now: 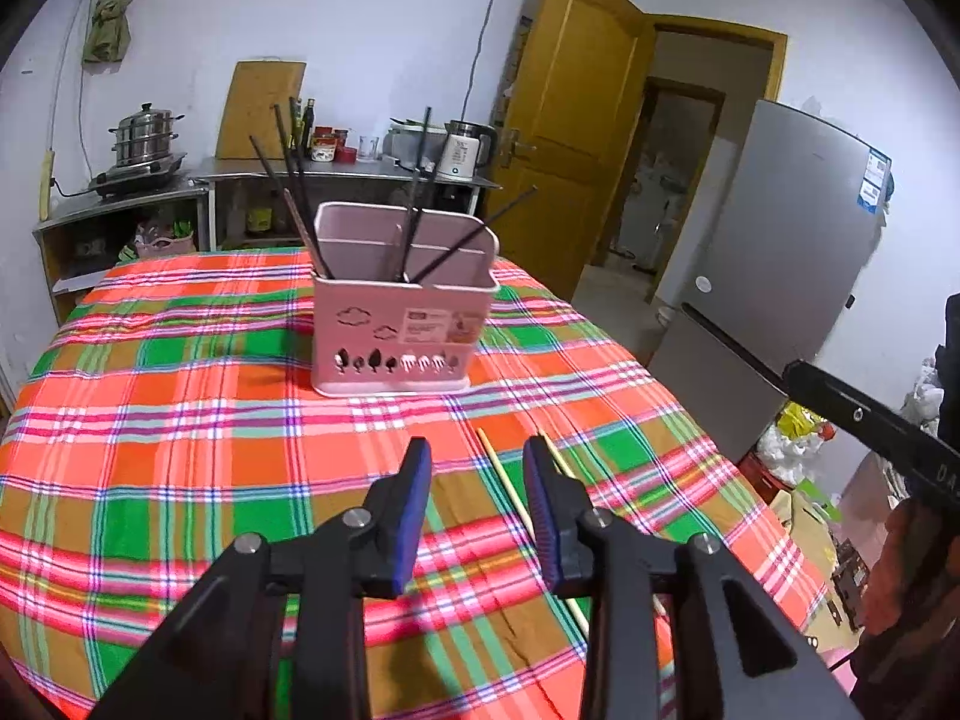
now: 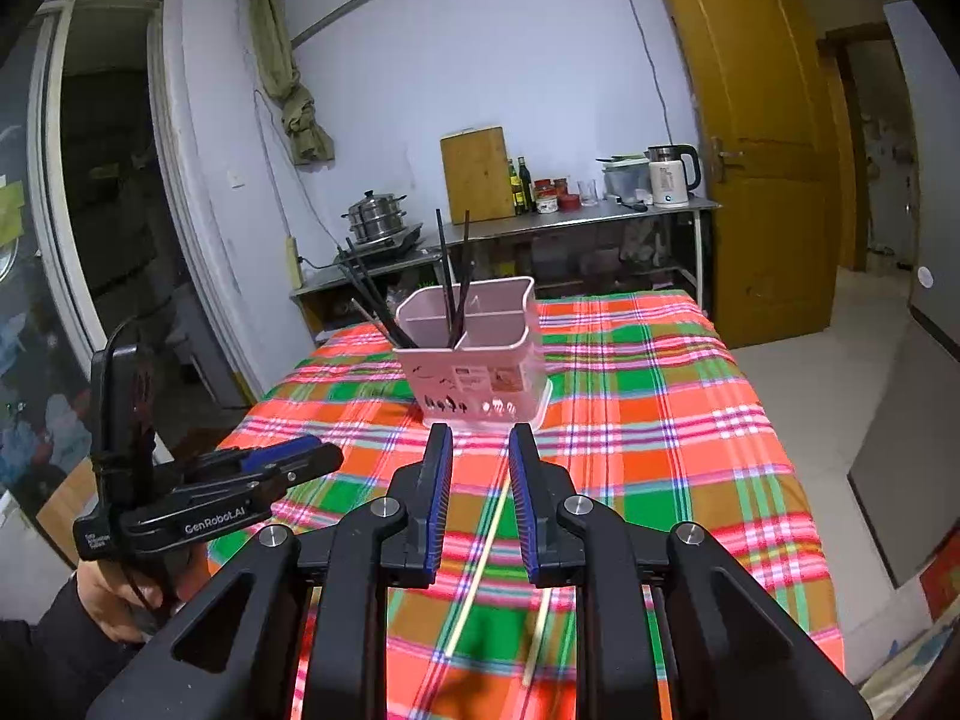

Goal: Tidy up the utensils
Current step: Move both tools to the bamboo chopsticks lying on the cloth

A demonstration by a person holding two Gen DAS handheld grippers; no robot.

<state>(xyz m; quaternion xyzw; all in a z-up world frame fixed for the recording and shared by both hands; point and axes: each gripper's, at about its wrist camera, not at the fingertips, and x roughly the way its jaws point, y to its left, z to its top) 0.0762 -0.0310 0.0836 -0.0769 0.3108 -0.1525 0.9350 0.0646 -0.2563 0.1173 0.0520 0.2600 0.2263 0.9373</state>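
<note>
A home kitchen: steamer pot [image 1: 146,133] at ten o'clock, kettle [image 1: 467,151] and bottles [image 2: 523,185] on a steel surface [image 2: 600,217], fridge [image 1: 780,240] at three o'clock.

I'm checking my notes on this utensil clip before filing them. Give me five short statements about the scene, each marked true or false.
1. Dark chopsticks stand inside the pink holder. True.
2. Two pale chopsticks lie on the plaid tablecloth. True.
3. The left gripper is clamped on a pale chopstick. False: its jaws are open and hold nothing; the chopstick lies on the cloth below.
4. The pink holder lies tipped on its side. False: it stands upright on the tablecloth.
5. The right gripper is open, with a pale chopstick visible between its fingers. True.
</note>
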